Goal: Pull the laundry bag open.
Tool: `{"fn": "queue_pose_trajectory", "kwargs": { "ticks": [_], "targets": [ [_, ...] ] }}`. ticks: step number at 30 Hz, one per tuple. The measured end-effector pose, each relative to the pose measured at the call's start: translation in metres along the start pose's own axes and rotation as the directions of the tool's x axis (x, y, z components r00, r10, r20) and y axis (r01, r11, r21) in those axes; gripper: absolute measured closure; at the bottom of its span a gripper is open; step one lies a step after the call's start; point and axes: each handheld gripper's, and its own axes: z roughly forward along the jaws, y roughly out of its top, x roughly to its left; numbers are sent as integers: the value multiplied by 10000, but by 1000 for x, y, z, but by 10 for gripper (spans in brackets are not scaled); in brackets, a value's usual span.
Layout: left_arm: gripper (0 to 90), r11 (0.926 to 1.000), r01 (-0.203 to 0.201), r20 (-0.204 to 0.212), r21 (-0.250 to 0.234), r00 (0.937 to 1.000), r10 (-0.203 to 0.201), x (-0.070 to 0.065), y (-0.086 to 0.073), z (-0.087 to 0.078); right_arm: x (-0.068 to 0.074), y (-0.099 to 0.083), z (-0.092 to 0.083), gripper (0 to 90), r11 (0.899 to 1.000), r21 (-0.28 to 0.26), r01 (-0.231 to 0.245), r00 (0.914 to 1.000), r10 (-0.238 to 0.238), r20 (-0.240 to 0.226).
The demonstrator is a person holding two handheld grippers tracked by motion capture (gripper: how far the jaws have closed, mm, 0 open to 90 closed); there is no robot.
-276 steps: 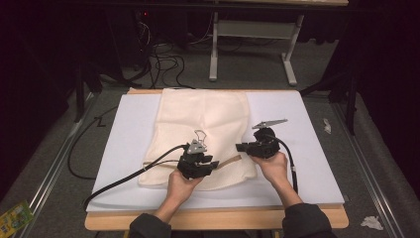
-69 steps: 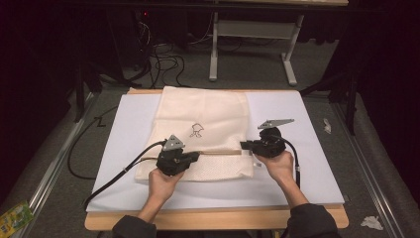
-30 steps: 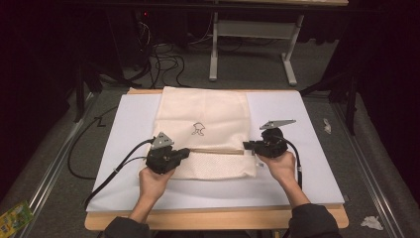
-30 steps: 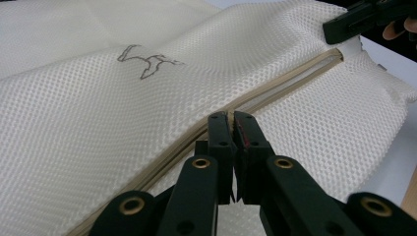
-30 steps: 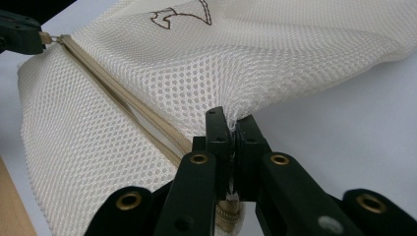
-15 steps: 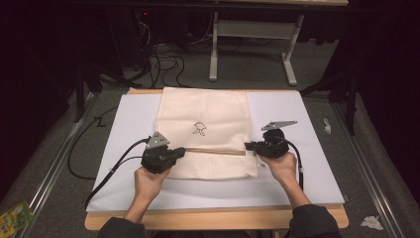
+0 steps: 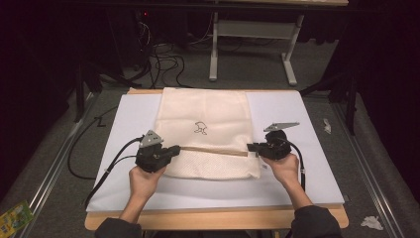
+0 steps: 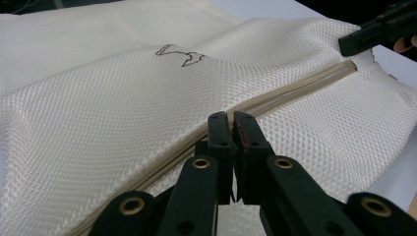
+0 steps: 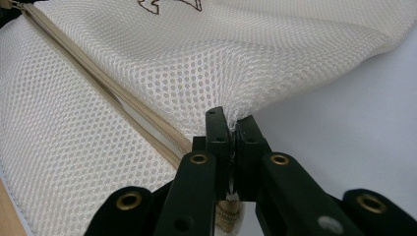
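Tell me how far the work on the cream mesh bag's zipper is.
Done: the left gripper, shut on the beige zipper, stands at the left edge of the cream mesh bag. In hand: the right gripper pinches the right edge. Left: letting go; open or closed, I cannot tell.

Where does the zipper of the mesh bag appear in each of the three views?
High view: the zipper runs across the bag between the left gripper and the right gripper.
Left gripper view: it runs from the shut jaws up to the right.
Right gripper view: it runs from the shut jaws up to the left.
Shared landmark: the dark emblem beyond the zipper.
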Motion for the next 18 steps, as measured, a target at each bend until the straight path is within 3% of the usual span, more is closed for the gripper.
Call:
{"fn": "queue_pose_trajectory", "kwargs": {
  "ticks": [18],
  "targets": [
    [874, 10000, -29, -106, -47, 9999, 29, 3, 1, -5, -3, -1, -3, 887, 10000, -43, -39, 10000, 39, 87]
  ]
}}
